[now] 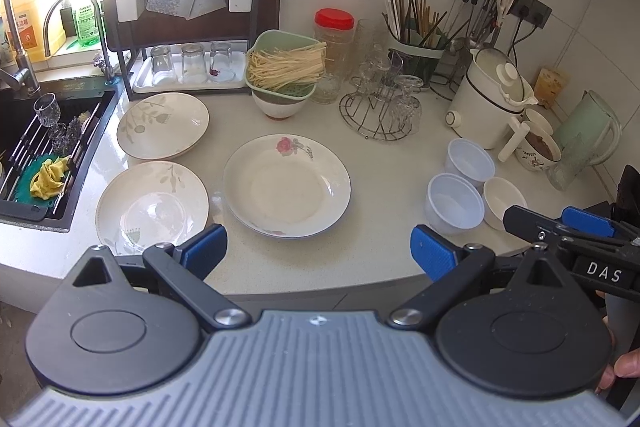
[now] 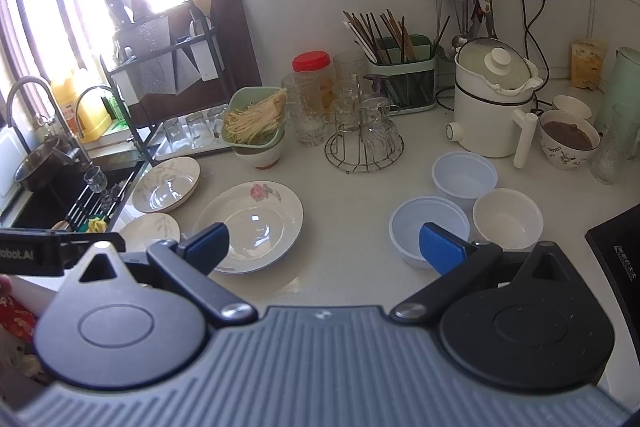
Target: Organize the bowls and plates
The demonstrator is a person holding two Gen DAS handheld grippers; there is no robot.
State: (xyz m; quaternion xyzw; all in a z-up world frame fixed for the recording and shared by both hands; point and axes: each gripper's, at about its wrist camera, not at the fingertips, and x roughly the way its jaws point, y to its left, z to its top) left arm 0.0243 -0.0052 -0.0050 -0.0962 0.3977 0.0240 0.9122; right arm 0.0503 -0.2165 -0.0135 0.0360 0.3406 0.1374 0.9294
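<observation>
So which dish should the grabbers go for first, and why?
Probably the left gripper should ease forward to the rose plate. Its fingers are open and empty, and that plate lies straight ahead, nearest, apart from the two leaf plates. The right gripper, also open, hovers by the bowls.

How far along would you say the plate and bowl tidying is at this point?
Nothing looks done: three plates, the rose plate and two leaf plates, lie singly on the counter, unstacked. Three bowls stand apart. Nothing is in hand: left gripper and right gripper are open and empty. All stacking remains.
</observation>
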